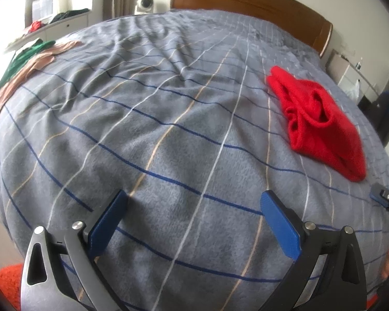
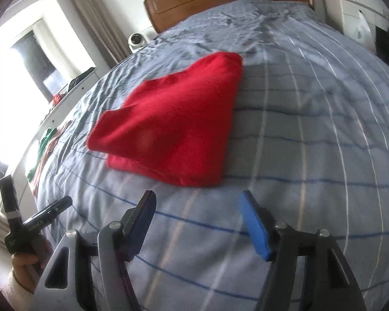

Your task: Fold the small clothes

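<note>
lying folded on the grey checked blanket (image 1: 168, 134), the red garment (image 2: 173, 124) looks finished, a neat wedge with doubled layers at its near edge. left to do, judging by the far side of the bed, are the green garment (image 1: 20, 57) and the peach one (image 1: 26, 75), both loose. the right gripper (image 2: 197, 223) hangs just short of the red piece, jaws partly apart, nothing between them. the left gripper (image 1: 194, 223) stands wide over bare blanket, holding nothing, well apart from the clothes.
</note>
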Tool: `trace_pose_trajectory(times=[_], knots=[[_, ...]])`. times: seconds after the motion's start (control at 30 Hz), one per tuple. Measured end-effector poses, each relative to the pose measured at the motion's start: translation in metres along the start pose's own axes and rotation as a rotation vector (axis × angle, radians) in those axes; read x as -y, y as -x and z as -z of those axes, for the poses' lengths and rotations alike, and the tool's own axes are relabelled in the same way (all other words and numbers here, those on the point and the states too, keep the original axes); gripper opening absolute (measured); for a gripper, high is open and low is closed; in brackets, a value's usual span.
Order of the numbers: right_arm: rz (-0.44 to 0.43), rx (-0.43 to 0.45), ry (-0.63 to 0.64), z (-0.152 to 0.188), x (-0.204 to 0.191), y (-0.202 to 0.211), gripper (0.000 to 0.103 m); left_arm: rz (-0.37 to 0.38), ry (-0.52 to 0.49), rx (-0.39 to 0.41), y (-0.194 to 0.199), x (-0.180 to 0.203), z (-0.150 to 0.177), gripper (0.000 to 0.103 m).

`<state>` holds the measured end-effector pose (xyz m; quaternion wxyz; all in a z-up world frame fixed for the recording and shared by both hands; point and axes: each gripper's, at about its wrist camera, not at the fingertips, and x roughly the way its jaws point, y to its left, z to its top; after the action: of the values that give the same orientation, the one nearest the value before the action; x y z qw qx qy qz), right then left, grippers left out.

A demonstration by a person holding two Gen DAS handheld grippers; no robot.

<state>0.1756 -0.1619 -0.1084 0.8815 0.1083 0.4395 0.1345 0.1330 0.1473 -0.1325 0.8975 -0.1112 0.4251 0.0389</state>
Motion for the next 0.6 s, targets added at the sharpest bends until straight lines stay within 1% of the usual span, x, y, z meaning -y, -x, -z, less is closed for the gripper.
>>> trace_pose_trajectory(times=[0.1,0.13,0.2,0.3,0.37,0.4,0.43,0.5,0.53,0.6], knots=[[-0.007,0.009,-0.028,0.004,0.011,0.0,0.066,-0.021,-0.038,-0.002,0.001,0.007,0.002,0.102],[-0.008,0.013,-0.03,0.004,0.013,0.0,0.066,-0.014,-0.046,-0.005,0.003,0.008,0.003,0.102],[-0.014,0.02,-0.035,0.006,0.018,0.002,0.066,0.034,-0.047,-0.009,0.011,0.011,0.002,0.102],[-0.027,0.035,-0.048,0.005,0.026,0.005,0.066,0.189,-0.004,-0.026,0.02,0.026,-0.018,0.102],[-0.032,0.041,-0.055,0.0,0.03,0.006,0.067,0.293,0.019,-0.037,0.02,0.045,-0.043,0.102],[-0.036,0.044,-0.061,-0.005,0.032,0.005,0.067,0.339,0.014,-0.048,0.015,0.06,-0.061,0.102],[-0.041,0.047,-0.075,-0.013,0.036,0.002,0.068,0.355,0.004,-0.062,0.01,0.07,-0.07,0.102],[-0.049,0.063,-0.107,-0.03,0.04,-0.002,0.068,0.349,-0.038,-0.108,-0.015,0.099,-0.095,0.102],[-0.068,0.074,-0.127,-0.042,0.042,-0.005,0.069,0.312,-0.08,-0.129,-0.035,0.113,-0.107,0.102],[-0.11,0.084,-0.164,-0.07,0.044,-0.016,0.074,0.231,-0.148,-0.158,-0.064,0.13,-0.115,0.102]])
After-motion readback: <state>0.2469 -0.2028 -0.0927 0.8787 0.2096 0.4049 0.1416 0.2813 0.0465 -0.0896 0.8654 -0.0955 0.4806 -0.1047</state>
